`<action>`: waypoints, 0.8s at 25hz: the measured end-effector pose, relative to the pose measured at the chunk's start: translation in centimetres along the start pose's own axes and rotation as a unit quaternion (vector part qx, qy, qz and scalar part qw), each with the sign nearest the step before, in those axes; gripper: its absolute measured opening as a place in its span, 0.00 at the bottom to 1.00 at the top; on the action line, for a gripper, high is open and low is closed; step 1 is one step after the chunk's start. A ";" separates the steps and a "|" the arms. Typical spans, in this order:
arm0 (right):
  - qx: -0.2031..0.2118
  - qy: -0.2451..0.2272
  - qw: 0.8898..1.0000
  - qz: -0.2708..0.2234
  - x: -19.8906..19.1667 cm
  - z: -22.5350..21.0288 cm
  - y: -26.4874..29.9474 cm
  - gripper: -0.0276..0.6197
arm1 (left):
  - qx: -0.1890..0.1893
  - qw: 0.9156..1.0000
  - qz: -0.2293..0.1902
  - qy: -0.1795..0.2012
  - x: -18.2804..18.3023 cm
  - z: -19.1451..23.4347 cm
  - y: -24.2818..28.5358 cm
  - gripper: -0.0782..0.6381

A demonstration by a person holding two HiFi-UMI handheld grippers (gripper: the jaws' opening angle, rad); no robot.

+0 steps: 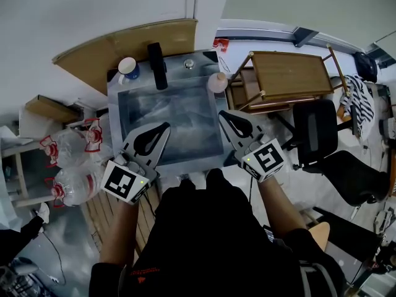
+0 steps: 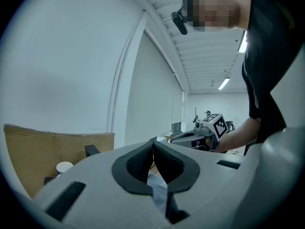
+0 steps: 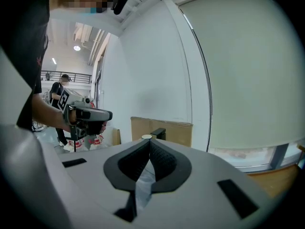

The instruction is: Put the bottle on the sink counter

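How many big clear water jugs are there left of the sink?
2. One clear plastic water jug with red trim lies left of the steel sink; the second is just nearer the person. Others may be hidden.

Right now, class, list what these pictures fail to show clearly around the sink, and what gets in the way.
1. Head view: bottle too small to read its label or fill level.
2. Both gripper views: bottle not in frame.
3. Head view: left gripper and right gripper cover parts of the sink; the person's torso hides its front edge.
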State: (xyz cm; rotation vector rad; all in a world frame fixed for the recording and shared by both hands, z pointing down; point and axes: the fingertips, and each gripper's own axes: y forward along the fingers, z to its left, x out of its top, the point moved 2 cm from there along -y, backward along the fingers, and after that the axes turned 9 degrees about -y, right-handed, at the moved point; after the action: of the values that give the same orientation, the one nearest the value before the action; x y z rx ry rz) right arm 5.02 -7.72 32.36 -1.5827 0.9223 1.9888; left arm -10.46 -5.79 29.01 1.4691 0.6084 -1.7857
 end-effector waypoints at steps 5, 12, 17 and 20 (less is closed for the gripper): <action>0.002 0.000 1.000 0.000 0.1 0.1 0.2 0.05 | -0.001 1.000 0.000 0.001 0.1 -0.1 0.0 0.13; 0.005 0.001 1.000 0.006 -0.3 0.2 0.3 0.05 | -0.002 1.000 0.002 0.000 0.0 -0.1 0.3 0.13; 0.004 0.002 1.000 0.012 -0.8 0.1 0.1 0.05 | -0.001 1.000 0.006 -0.004 -0.2 -0.2 0.5 0.13; 0.001 0.005 1.000 0.016 -1.1 -0.2 0.1 0.05 | -0.003 1.000 0.003 -0.003 -0.2 -0.1 0.7 0.13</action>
State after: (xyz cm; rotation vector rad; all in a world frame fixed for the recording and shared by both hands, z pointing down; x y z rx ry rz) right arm 5.40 -7.86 33.46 -1.5882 0.9573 2.0027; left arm -9.86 -6.08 29.28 1.4593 0.6054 -1.7824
